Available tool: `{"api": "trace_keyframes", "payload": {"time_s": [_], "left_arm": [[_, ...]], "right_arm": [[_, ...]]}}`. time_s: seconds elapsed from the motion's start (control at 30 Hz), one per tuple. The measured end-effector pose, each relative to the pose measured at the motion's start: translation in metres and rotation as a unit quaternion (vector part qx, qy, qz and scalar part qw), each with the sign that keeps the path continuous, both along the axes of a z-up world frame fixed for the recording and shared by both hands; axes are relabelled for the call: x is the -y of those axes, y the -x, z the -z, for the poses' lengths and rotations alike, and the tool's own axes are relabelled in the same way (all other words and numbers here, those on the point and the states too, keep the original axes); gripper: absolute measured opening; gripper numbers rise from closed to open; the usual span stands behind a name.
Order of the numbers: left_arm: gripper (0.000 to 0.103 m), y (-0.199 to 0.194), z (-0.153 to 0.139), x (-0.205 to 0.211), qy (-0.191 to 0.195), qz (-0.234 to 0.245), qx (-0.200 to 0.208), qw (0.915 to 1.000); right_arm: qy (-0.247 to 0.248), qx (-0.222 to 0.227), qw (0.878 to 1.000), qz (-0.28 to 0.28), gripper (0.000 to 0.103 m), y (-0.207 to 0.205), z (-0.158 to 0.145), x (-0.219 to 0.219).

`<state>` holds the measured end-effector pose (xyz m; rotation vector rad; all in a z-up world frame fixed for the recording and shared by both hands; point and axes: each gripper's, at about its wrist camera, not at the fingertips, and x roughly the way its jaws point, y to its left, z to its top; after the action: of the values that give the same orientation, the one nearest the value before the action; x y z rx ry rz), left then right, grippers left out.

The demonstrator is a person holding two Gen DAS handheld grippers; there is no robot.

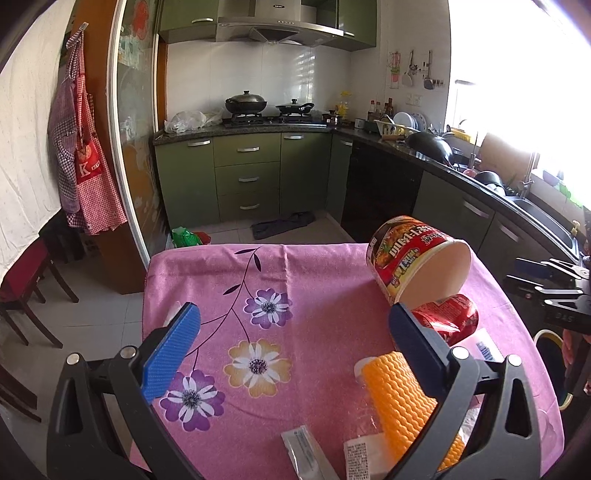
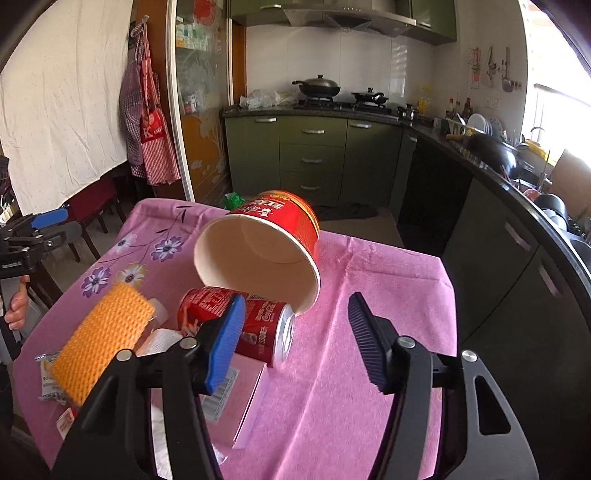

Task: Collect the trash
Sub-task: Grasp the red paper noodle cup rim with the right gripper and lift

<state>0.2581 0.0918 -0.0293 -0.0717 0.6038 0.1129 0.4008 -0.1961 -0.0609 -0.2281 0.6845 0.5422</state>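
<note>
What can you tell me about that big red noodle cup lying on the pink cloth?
The noodle cup is a wide paper tub, red outside with printed lettering and a food picture, plain cream-white inside. It is empty and has no lid. It lies tipped over on the pink floral tablecloth, its open mouth facing the near side of the table. Its rim looks to rest against the red drink can lying on its side just in front of it. Neither gripper touches it.

We're looking at pink floral tablecloth (image 1: 303, 295) up front. Behind it, green cabinets (image 1: 247, 173) under dark counter. We spot lidded wok (image 1: 245, 101) and smaller pan (image 1: 294, 107) on stove, range hood (image 1: 273, 29) overhead. Checked aprons (image 1: 83, 147) hang left, dish rack (image 1: 402, 123) right.
</note>
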Motion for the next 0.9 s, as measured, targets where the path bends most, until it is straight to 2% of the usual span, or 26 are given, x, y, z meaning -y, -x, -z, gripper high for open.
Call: {"api": "trace_keyframes", "payload": {"time_s": [0.1,0.17,0.27,0.37,0.4,0.43,0.57,0.63,0.8,0.9], "left_arm": [[0.097,-0.007,0.006,-0.001,-0.008,0.003,0.002,1.0000],[0.097,-0.010,0.009,-0.001,-0.010,0.007,0.002,0.9999],[0.097,-0.011,0.013,-0.003,0.001,0.012,0.003,0.9999],[0.097,-0.013,0.017,-0.005,0.014,0.022,-0.003,0.9996],[0.097,-0.013,0.018,-0.005,0.016,0.025,-0.005,0.9995],[0.097,-0.014,0.019,-0.004,0.017,0.027,-0.006,0.9995],[0.097,-0.013,0.022,-0.002,0.022,0.034,-0.009,0.9991],[0.097,-0.014,0.023,-0.001,0.022,0.037,-0.009,0.9990],[0.097,-0.013,0.025,0.003,0.020,0.044,-0.011,0.9988],[0.097,-0.012,0.025,0.003,0.023,0.049,-0.011,0.9985]], "right_arm": [[0.009,-0.013,1.000,0.002,0.040,-0.033,0.015,-0.019],[0.020,-0.011,1.000,0.005,0.040,-0.048,0.022,-0.030],[0.026,-0.016,1.000,0.006,0.034,-0.066,0.030,-0.045],[0.038,-0.009,0.999,0.010,0.024,-0.077,0.036,-0.060],[0.040,-0.003,0.999,0.014,0.015,-0.082,0.037,-0.063],[0.040,0.001,0.999,0.018,0.013,-0.085,0.038,-0.066],[0.038,0.018,0.999,0.035,0.010,-0.101,0.038,-0.078],[0.041,0.033,0.998,0.045,0.004,-0.107,0.036,-0.083],[0.035,0.046,0.996,0.061,0.004,-0.120,0.020,-0.085],[0.030,0.052,0.996,0.066,0.004,-0.110,0.003,-0.073]]}}
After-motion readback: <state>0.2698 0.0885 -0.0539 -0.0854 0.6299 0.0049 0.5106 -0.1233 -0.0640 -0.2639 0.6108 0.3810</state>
